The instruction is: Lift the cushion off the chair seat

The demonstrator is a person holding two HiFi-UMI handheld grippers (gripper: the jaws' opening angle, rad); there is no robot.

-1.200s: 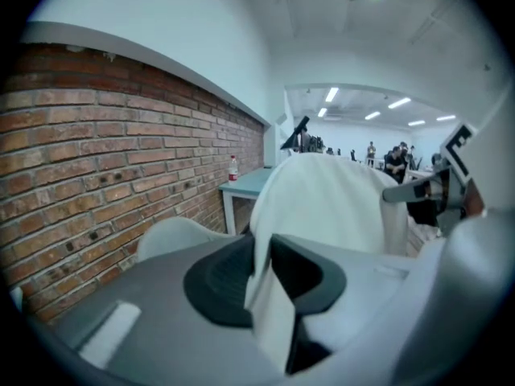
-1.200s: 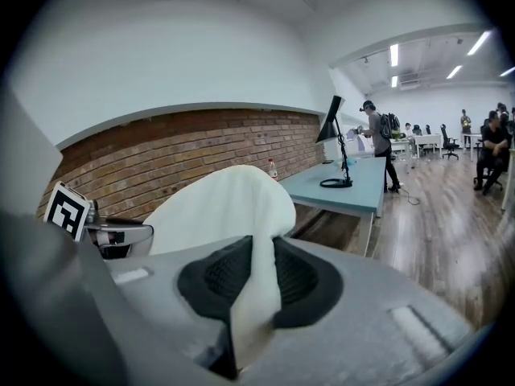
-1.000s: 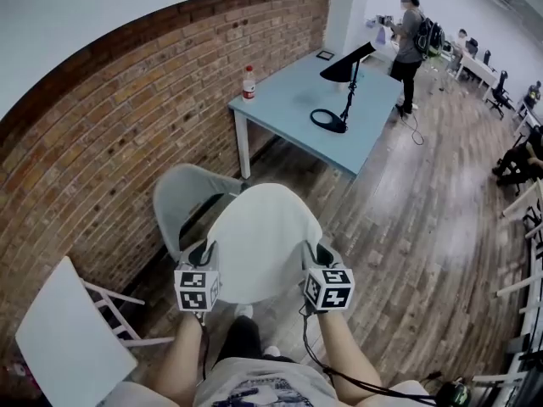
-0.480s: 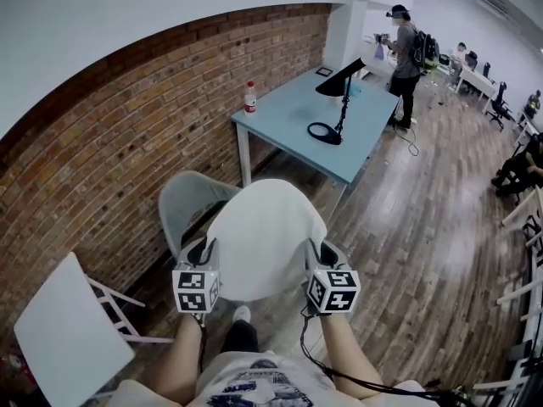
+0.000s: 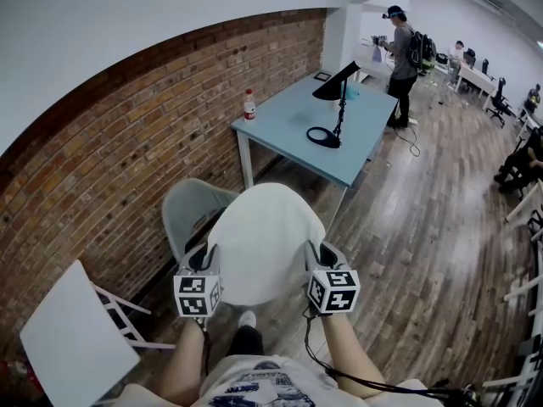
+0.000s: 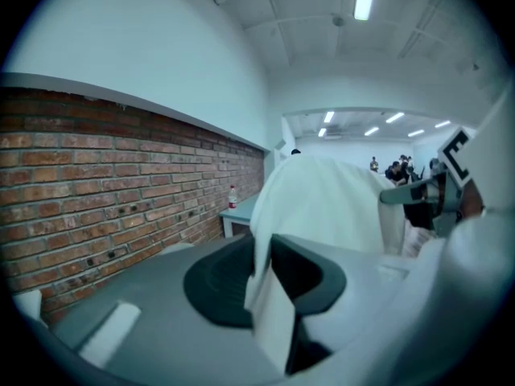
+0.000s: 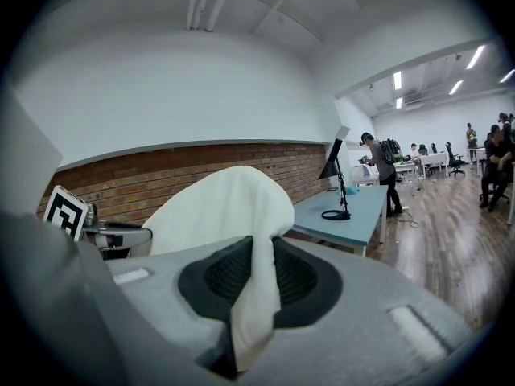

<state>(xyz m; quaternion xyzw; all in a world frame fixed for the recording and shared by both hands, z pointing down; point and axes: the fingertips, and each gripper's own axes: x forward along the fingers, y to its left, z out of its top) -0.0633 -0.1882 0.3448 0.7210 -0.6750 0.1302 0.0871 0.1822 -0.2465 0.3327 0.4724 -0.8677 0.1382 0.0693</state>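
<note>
Lifted slightly higher than before, the white cushion hangs above the grey chair, its soft edges clamped in the left gripper and right gripper; it looks light and floppy, so two-sided edge grips suit it.

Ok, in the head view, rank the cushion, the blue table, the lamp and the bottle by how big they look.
1. cushion and blue table: about alike, and the cushion is nearer the camera, so no ranking between them
2. lamp
3. bottle
</note>
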